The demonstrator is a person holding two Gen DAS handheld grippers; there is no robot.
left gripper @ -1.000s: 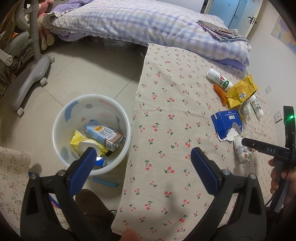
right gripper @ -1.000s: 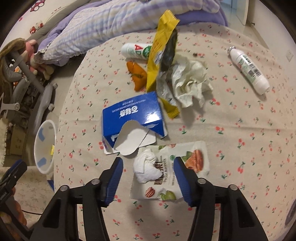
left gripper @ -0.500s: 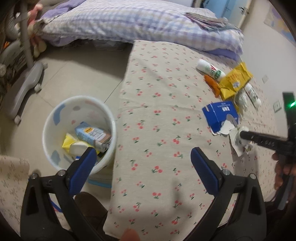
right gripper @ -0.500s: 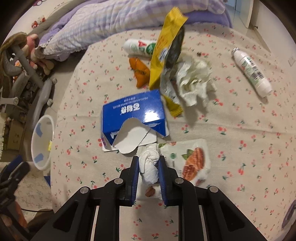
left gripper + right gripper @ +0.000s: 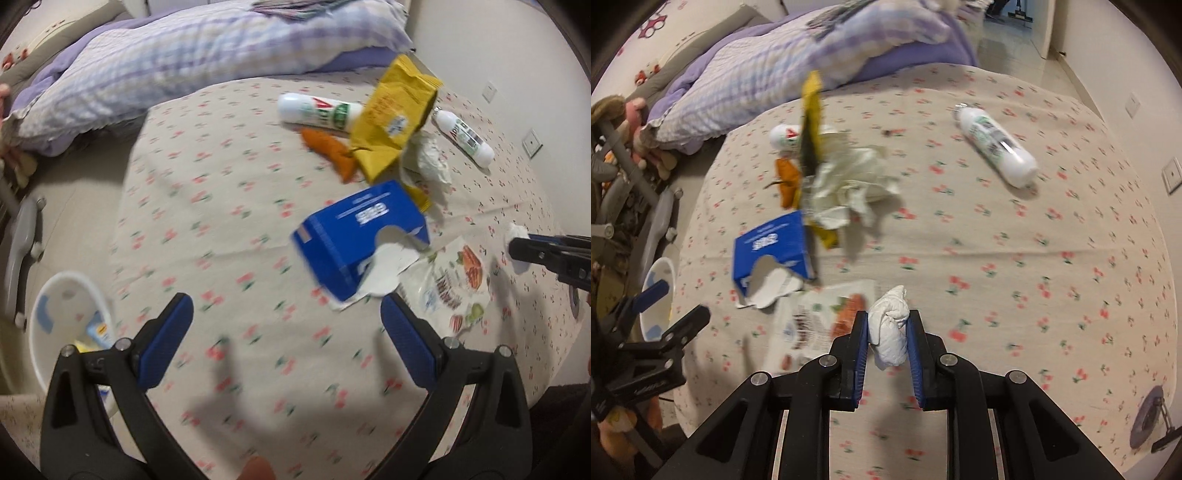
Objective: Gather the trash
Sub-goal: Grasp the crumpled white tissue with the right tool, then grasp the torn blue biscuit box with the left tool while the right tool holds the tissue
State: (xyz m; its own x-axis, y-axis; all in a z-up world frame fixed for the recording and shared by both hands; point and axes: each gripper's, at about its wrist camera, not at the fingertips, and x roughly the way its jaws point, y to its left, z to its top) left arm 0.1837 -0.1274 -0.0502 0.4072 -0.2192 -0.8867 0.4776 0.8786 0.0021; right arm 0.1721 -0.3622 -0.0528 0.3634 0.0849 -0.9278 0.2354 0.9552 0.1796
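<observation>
The desk (image 5: pixel 1015 258) with its cherry-print cloth carries the litter: a torn blue carton (image 5: pixel 360 247), a yellow snack bag (image 5: pixel 395 118), two white bottles. The white bin (image 5: pixel 59 328) sits on the floor, off the desk's left edge. The left gripper (image 5: pixel 286 339) hangs with jaws spread, empty, near the carton. The right gripper (image 5: pixel 888 334) pinches a crumpled white tissue (image 5: pixel 889 332), clear of the nut packet (image 5: pixel 820 325); soft paper could slip out on the carry to the bin

Torn box (image 5: pixel 364 242) at desk (image 5: pixel 221 221) centre; snack wrapper (image 5: pixel 452 284) at its 4 o'clock, chip bag (image 5: pixel 393 118) and bottle (image 5: pixel 319 110) at 12, bin (image 5: pixel 55 325) at 8 on floor.
</observation>
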